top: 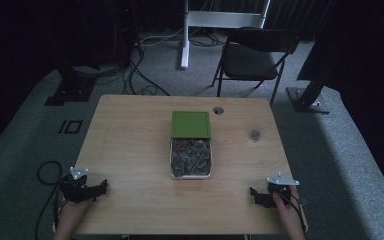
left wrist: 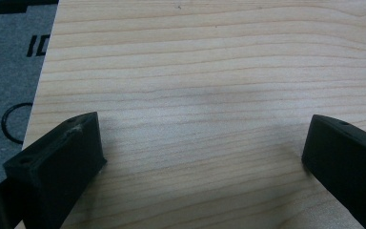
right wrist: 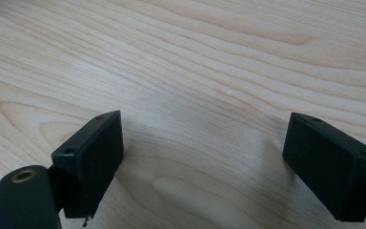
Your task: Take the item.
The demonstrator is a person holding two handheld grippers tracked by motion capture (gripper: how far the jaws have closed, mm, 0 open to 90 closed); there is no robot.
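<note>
A white tray [top: 171,159] full of several dark, crumpled pieces sits at the middle of the wooden table [top: 130,150]. A green lid [top: 190,124] lies just behind it, overlapping its far end. A small grey object [top: 255,134] rests to the right of the tray. My left gripper [top: 100,188] rests near the table's front left corner, jaws wide apart over bare wood [left wrist: 200,138]. My right gripper [top: 254,194] sits near the front right corner, also open with nothing between its jaws [right wrist: 205,138].
A round cable hole [top: 218,110] is cut near the table's far edge. Behind the table stand a black folding chair [top: 252,55] and a white stand leg [top: 185,35]. Cables trail across the grey carpet at the left [top: 45,172].
</note>
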